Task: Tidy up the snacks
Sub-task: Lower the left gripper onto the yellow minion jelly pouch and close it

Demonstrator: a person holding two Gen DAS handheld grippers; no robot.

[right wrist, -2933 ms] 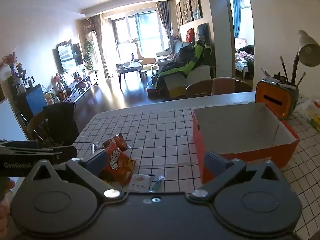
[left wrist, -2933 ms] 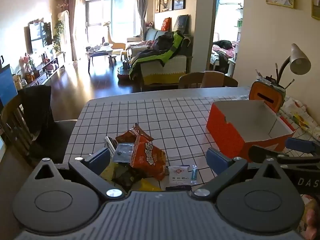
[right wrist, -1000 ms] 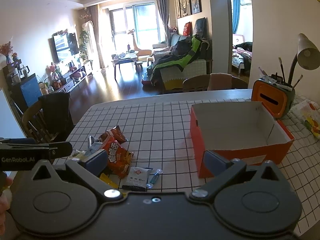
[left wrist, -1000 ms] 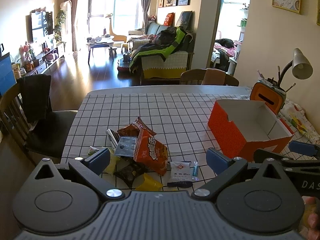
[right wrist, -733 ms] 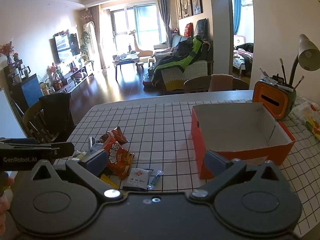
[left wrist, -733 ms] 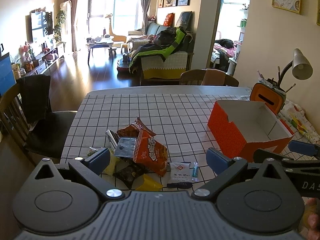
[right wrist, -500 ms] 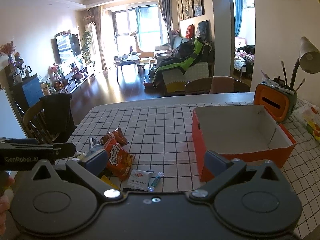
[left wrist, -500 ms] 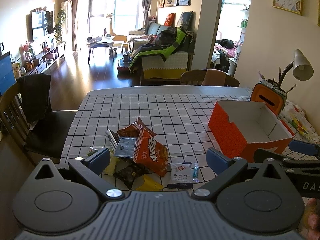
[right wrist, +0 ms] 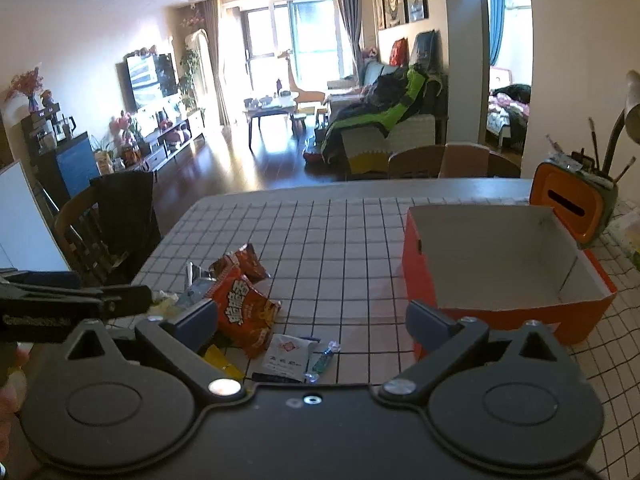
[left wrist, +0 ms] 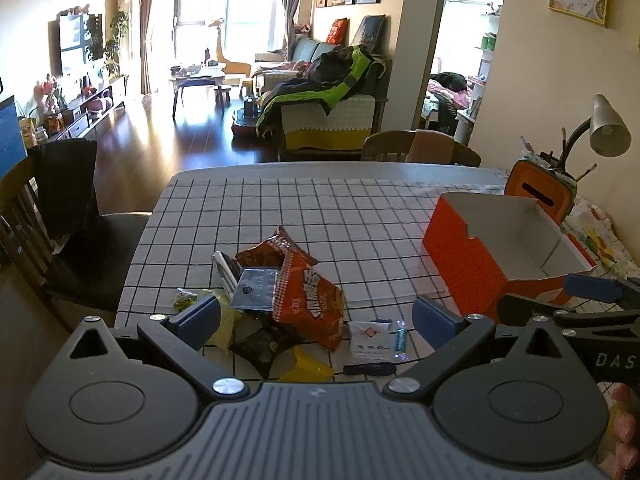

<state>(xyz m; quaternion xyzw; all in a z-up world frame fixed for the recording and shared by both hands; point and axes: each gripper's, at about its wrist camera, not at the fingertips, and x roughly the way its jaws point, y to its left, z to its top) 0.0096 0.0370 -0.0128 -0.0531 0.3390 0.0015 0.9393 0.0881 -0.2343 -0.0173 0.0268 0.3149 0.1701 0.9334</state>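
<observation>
Both tongs hang open and empty above the near edge of the bench (left wrist: pixel 320 208), side by side, each showing at the edge of the other's view. The left tongs (left wrist: pixel 316 314) have the snack heap between and just ahead of their fingers; the right tongs (right wrist: pixel 310 316) have it ahead and to their left.

Nearest the left tongs lie a yellow wrapper (left wrist: pixel 306 364), a dark packet (left wrist: pixel 260 344) and a white sachet (left wrist: pixel 370 344) with a small blue-green candy (left wrist: pixel 400 338) just beside it on the right. Under the left finger sits a pale yellow-green packet (left wrist: pixel 188 298), partly hidden. Behind these come one large orange bag (left wrist: pixel 308 300), long axis running from far left to near right, a flat grey pouch (left wrist: pixel 256 288) leaning on it, a silver strip (left wrist: pixel 224 270), and a second, smaller red-brown bag (left wrist: pixel 268 250) farthest back. That makes nine pieces that can be told apart; the overlaps may hide more.

Ahead and to the right of both tongs stands one orange box (right wrist: pixel 500 264), open on top, white inside, nothing showing in it, long axis running away from the tongs. Bare checked cloth lies between heap and box and reaches the far edge. Beyond the box stand an orange holder (right wrist: pixel 568 204) with brushes and a lamp (left wrist: pixel 608 128). Chairs stand at the left and far edges.
</observation>
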